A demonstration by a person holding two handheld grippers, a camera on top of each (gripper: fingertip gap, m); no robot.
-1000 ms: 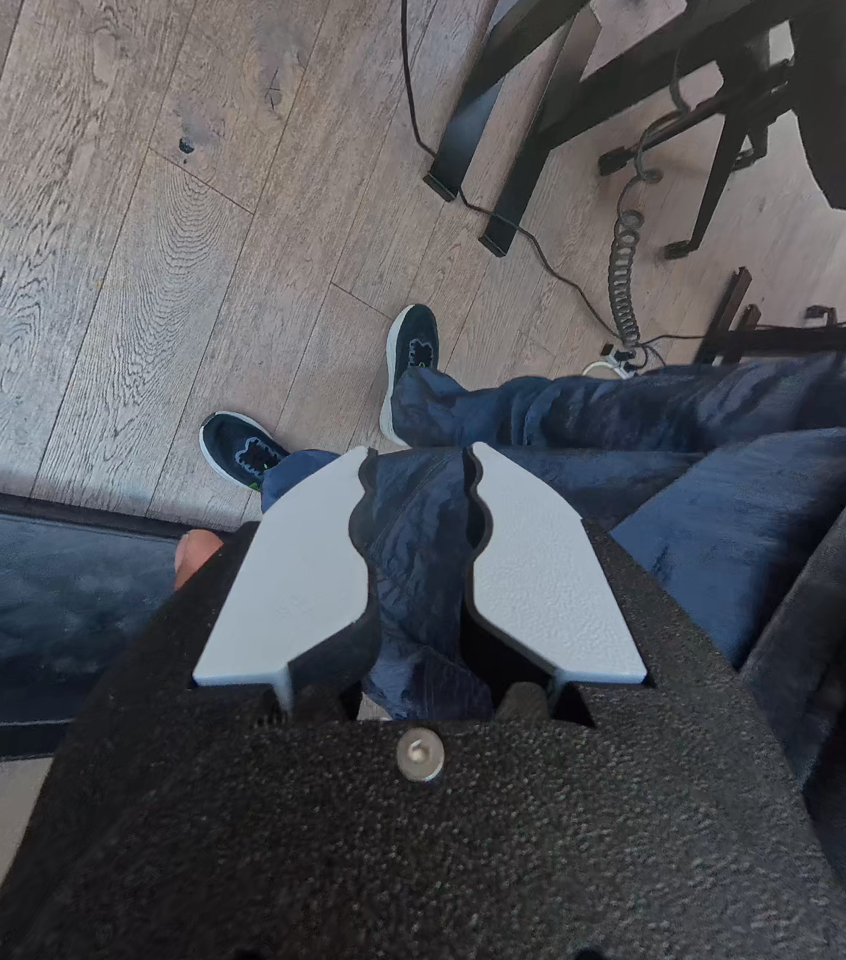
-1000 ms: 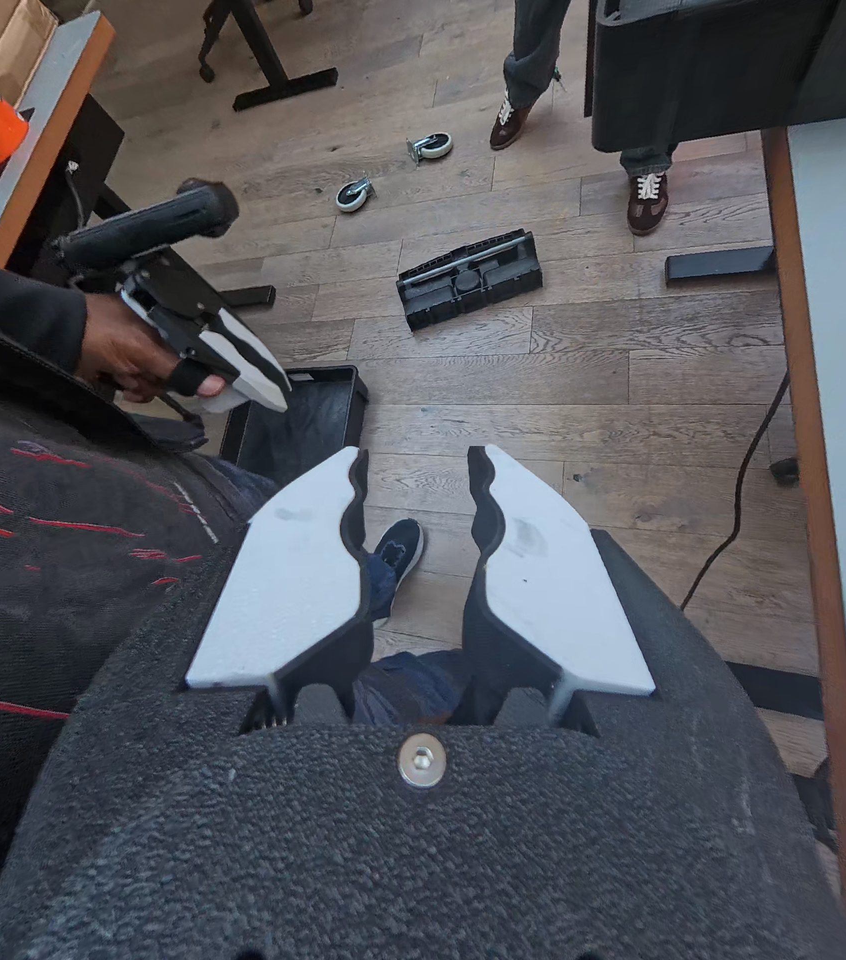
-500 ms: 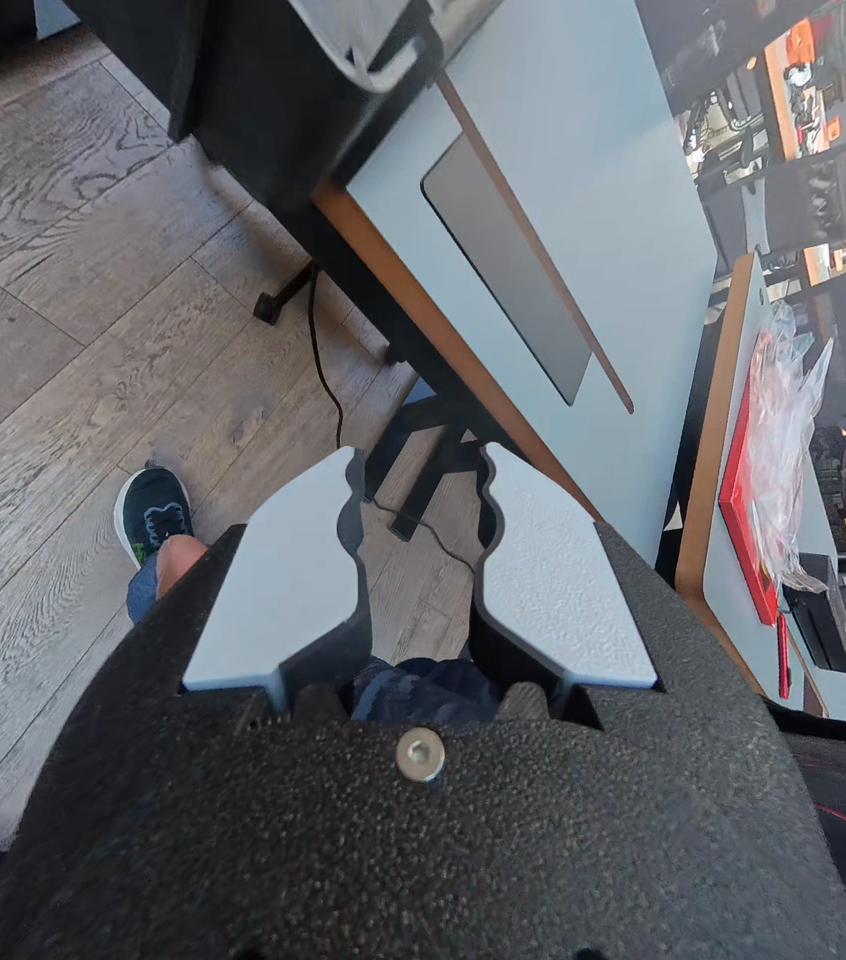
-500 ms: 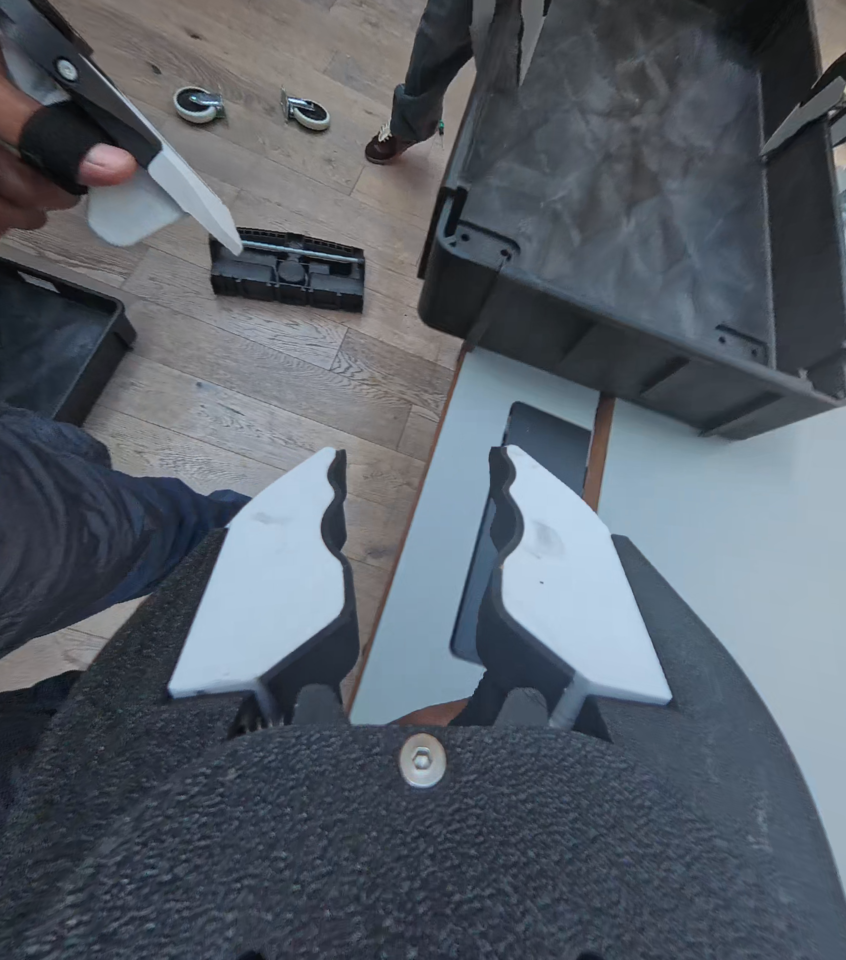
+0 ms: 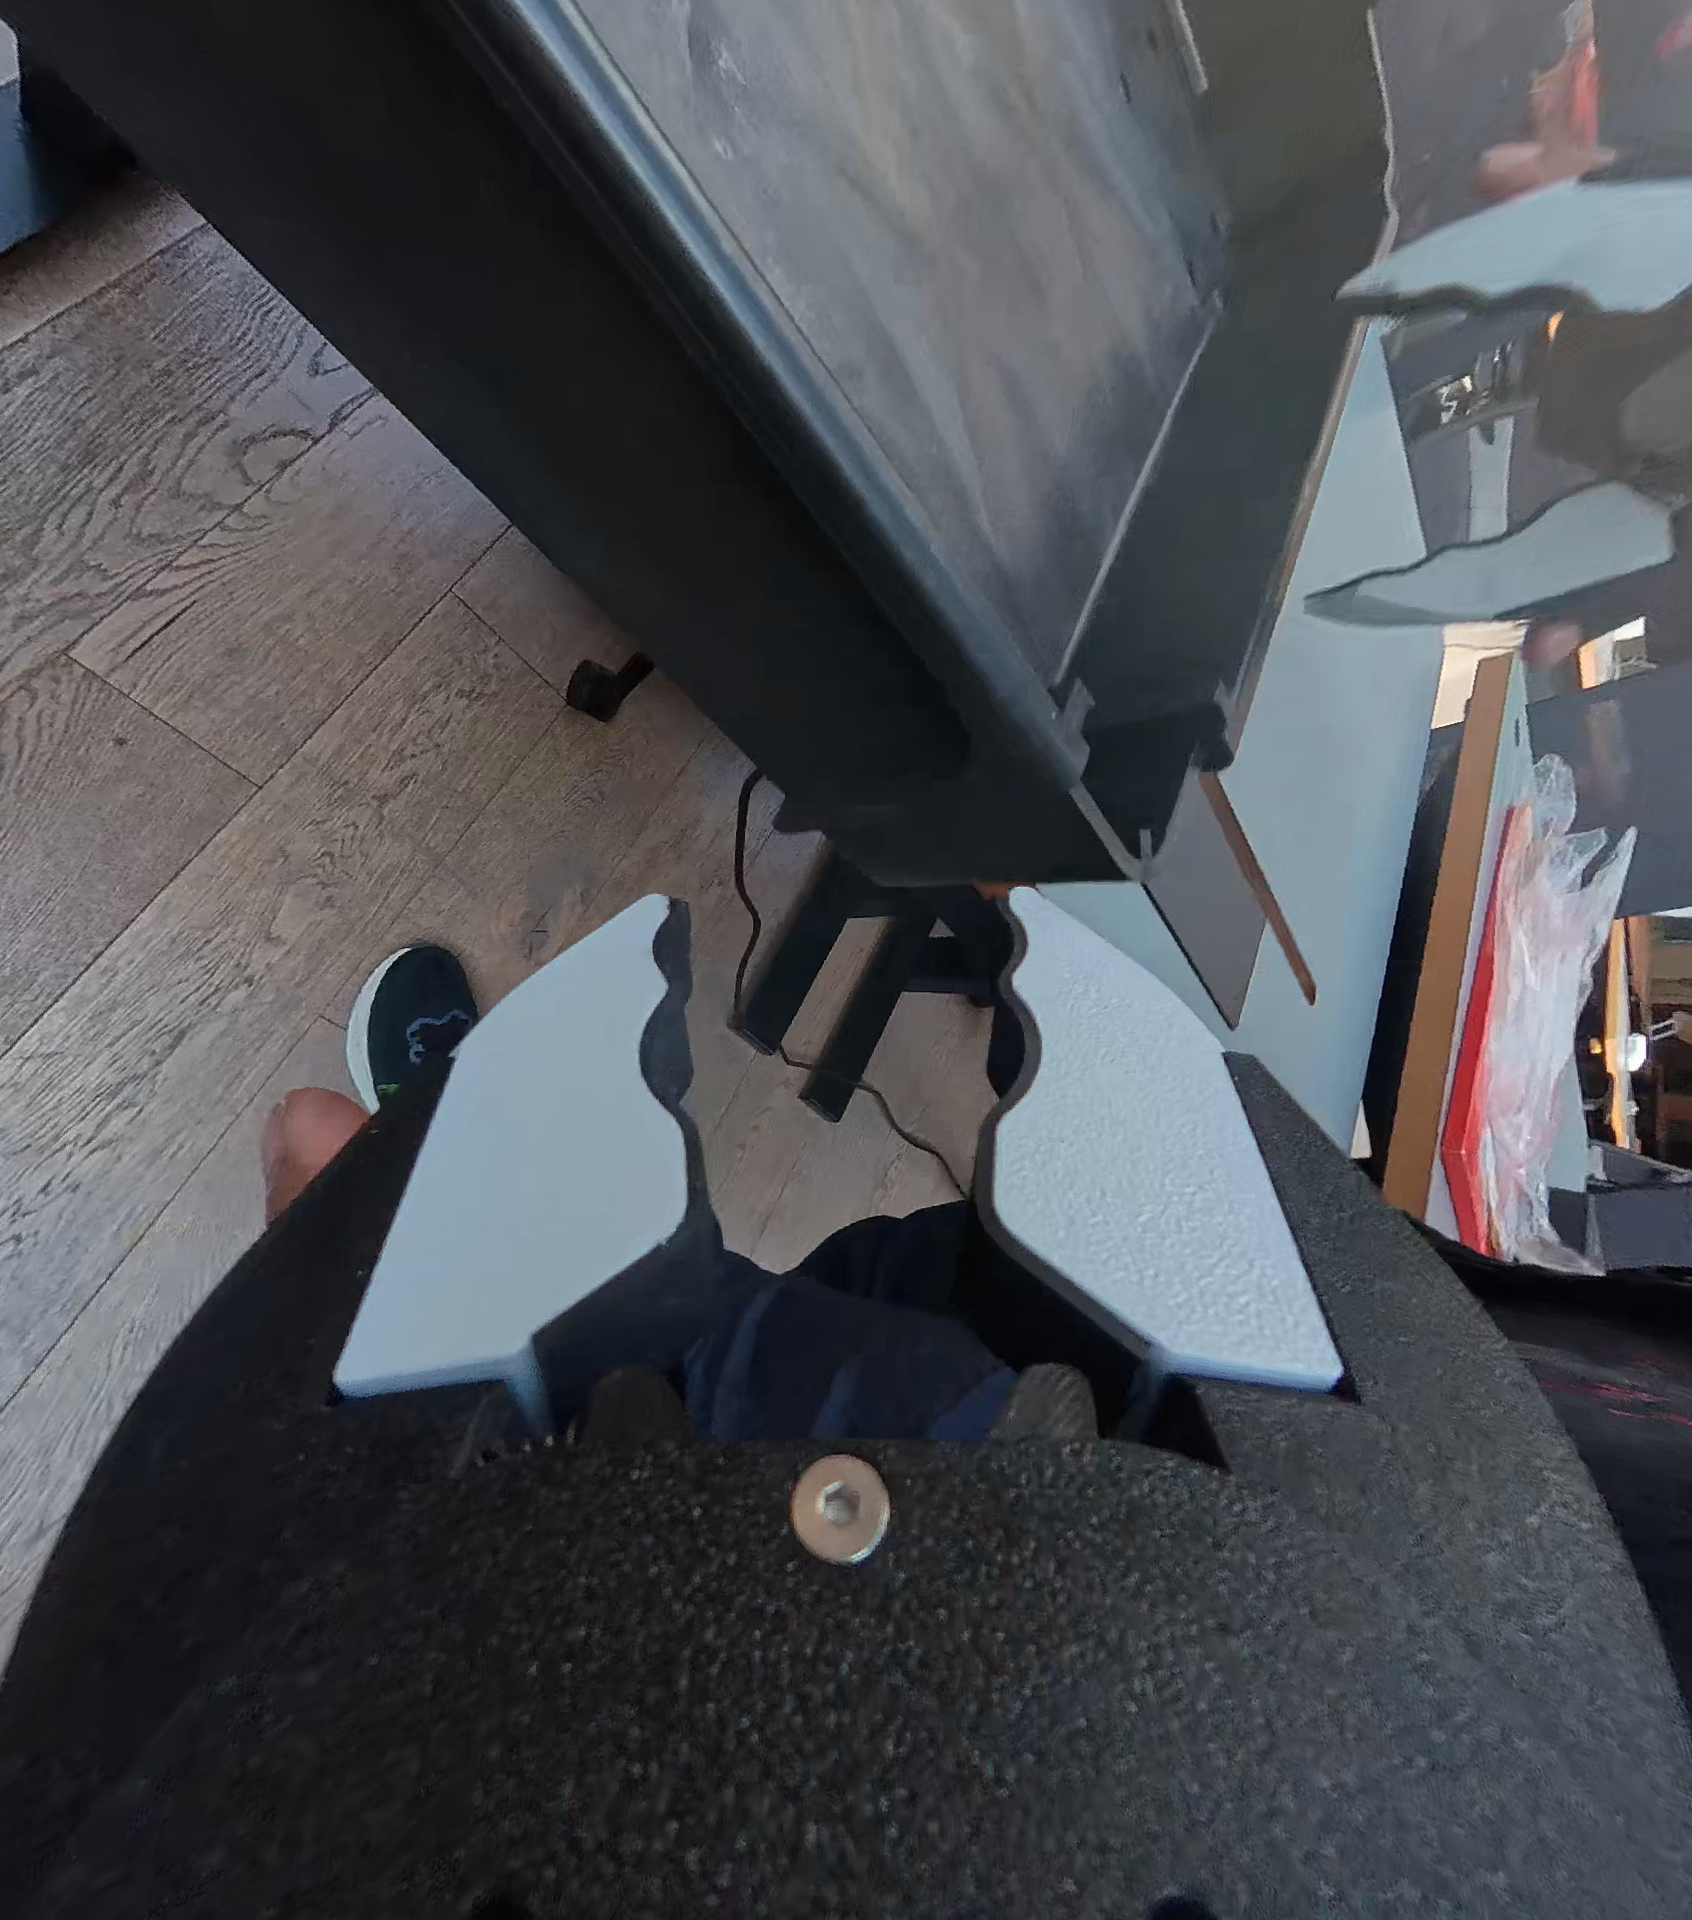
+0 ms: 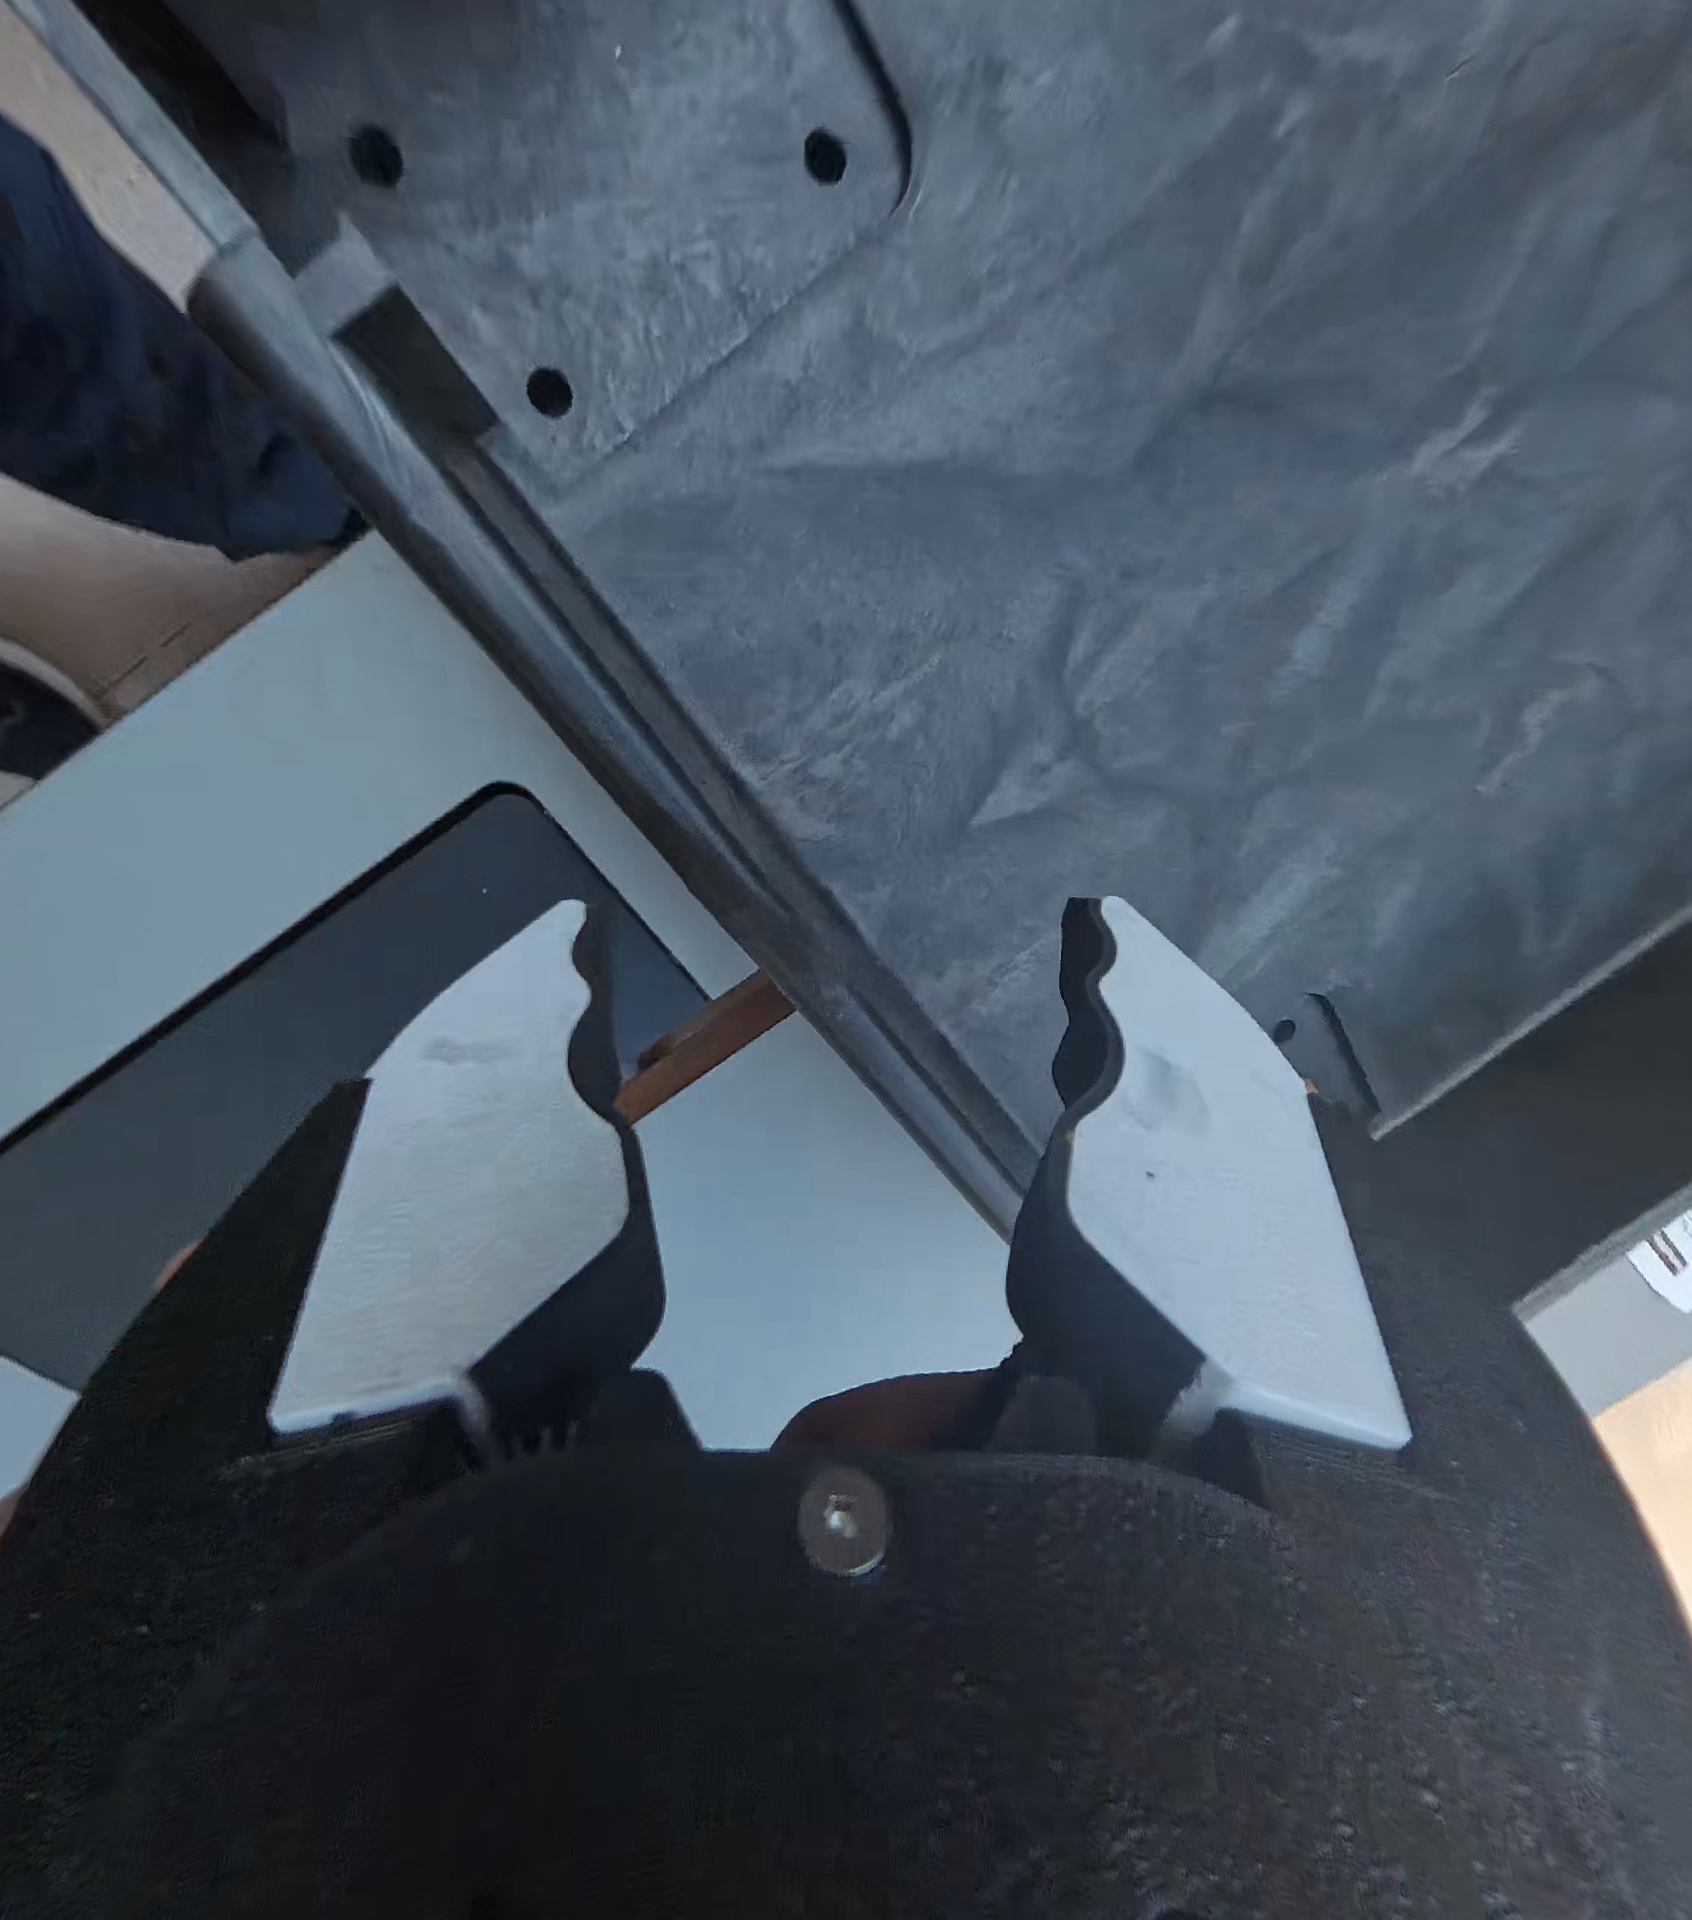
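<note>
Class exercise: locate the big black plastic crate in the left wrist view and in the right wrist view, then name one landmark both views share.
Left wrist view: black crate fills the top centre, beyond the open left gripper.
Right wrist view: black crate fills the upper right; its rim runs between the open right gripper's fingers.
Shared landmark: the dark inset panel in the grey tabletop.

The left gripper (image 5: 842,997) hangs empty, fingers spread, just below a black bin (image 5: 821,436) above wooden floor (image 5: 146,623).
</note>
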